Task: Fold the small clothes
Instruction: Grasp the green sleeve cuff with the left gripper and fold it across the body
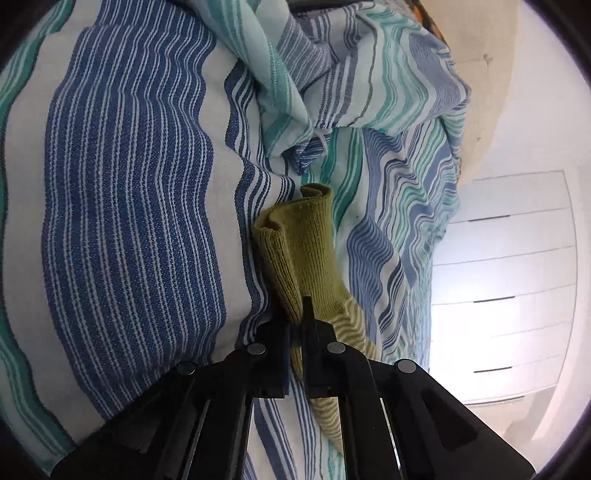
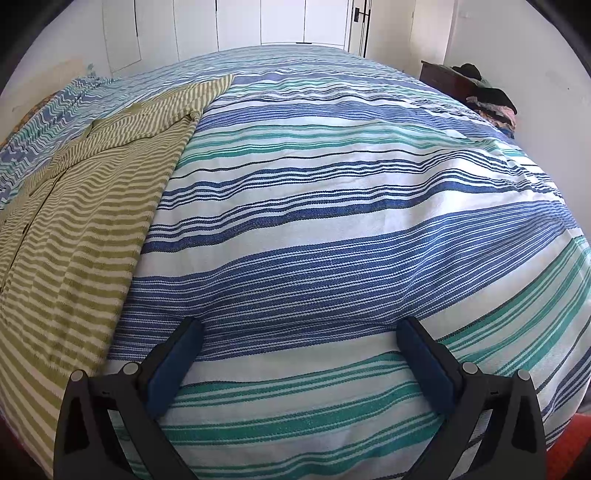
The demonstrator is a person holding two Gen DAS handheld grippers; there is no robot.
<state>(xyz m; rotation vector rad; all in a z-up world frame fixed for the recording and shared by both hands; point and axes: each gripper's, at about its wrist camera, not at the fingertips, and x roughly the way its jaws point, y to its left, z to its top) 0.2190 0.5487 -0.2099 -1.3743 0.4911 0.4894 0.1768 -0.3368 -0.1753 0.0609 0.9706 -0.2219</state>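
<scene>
A small olive-and-white striped garment lies spread flat on the left side of the bed, buttons showing along its front. In the left wrist view my left gripper is shut on the garment's sleeve, near its solid olive ribbed cuff, which sticks out beyond the fingertips over the bedspread. In the right wrist view my right gripper is open and empty, low over the bare bedspread just right of the garment's edge.
The bed is covered by a blue, teal and white striped bedspread, bunched into folds ahead of the left gripper. White wardrobe doors stand beyond the bed. A dark side table with piled clothes is at the right.
</scene>
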